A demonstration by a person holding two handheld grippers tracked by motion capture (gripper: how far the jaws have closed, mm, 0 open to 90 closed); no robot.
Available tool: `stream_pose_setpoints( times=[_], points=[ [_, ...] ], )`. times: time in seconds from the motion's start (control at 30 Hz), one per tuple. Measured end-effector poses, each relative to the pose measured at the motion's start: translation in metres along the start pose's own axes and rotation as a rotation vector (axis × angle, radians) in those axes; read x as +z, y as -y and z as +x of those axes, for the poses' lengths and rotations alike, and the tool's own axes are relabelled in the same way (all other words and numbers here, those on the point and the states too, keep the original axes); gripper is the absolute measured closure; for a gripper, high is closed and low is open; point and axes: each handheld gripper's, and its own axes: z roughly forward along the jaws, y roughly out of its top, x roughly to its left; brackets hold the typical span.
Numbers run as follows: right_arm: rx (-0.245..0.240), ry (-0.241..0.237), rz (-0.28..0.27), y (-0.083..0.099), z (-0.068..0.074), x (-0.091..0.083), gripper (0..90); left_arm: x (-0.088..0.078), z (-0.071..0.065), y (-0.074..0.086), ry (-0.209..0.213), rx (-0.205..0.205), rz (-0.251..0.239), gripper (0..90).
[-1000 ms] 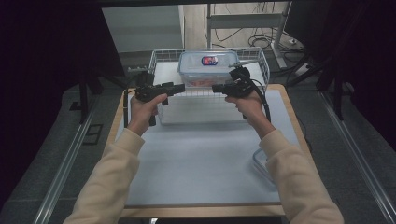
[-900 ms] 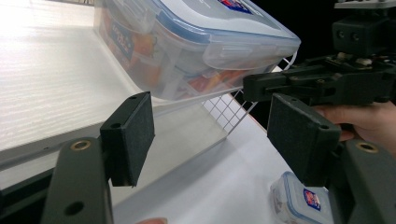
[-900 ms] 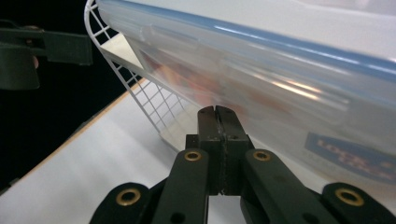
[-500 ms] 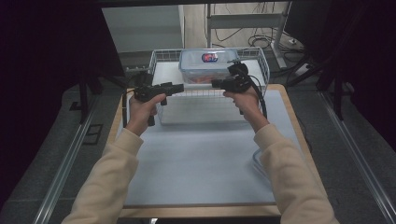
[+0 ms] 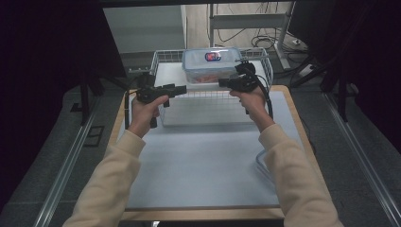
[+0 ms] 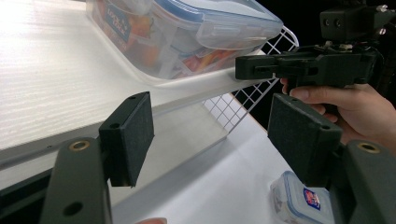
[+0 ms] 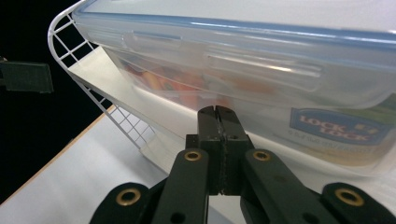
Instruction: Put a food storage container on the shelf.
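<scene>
A lab or test room set up for recording is suggested rather than a home. A wooden table (image 5: 298, 118) covered with a plain white mat (image 5: 203, 165) is enclosed by dark curtains (image 5: 52, 71) at both sides. Grey flooring with metal rails (image 5: 61, 165) is seen beside it, and loose cables (image 5: 246, 35) are trailed across the floor behind, near a metal frame (image 5: 246, 19). A white wire rack (image 5: 208, 97) is placed at the far edge as a staged prop
</scene>
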Motion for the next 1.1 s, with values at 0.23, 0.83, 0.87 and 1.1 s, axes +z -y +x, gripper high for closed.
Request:
stream_pose_setpoints(
  times=[0.23, 0.83, 0.87, 1.1],
  points=[
    [-0.007, -0.028, -0.012, 0.006, 0.002, -0.013, 89.9, -0.004, 0.001, 0.004, -0.016, 0.009, 0.006, 31.2],
    [0.008, -0.096, 0.018, 0.095, -0.011, -0.072, 89.8, -0.018, -0.010, 0.051, -0.004, 0.034, 0.027, 31.3],
    [0.013, -0.102, 0.020, 0.100, -0.012, -0.074, 89.8, -0.017, -0.011, 0.055, -0.001, 0.037, 0.029, 31.2],
    [0.047, -0.141, 0.038, 0.138, -0.016, -0.086, 89.8, -0.020, -0.015, 0.087, 0.031, 0.029, 0.033, 31.0]
  ],
)
